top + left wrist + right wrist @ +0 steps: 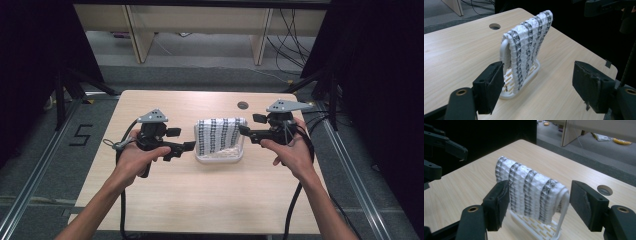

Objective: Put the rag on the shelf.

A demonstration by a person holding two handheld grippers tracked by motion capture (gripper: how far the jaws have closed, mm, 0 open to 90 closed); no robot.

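I see little around the work: a round cable hole point(243, 105) in the counter point(165, 200) behind the rack, and wooden furniture legs point(141, 37) and loose cables point(290, 40) on the floor beyond. A "5" point(81, 135) is marked on the floor left of the counter. Nothing stands between my tools and the rack.

The white slatted rack point(220, 156) sits at the counter's middle, with a black-and-white patterned cloth point(220, 134) draped over its hoop and hanging down both sides.

My left gripper point(186, 148) hovers just beside the rack's left end, jaws wide apart and holding nothing; in the left gripper view the cloth point(529, 47) lies ahead of them, nearer the left jaw. My right gripper point(244, 131) is at the rack's right end, jaws spread; in the right gripper view the cloth point(531, 187) lies between them, close against the left pad, though I cannot tell whether it touches.
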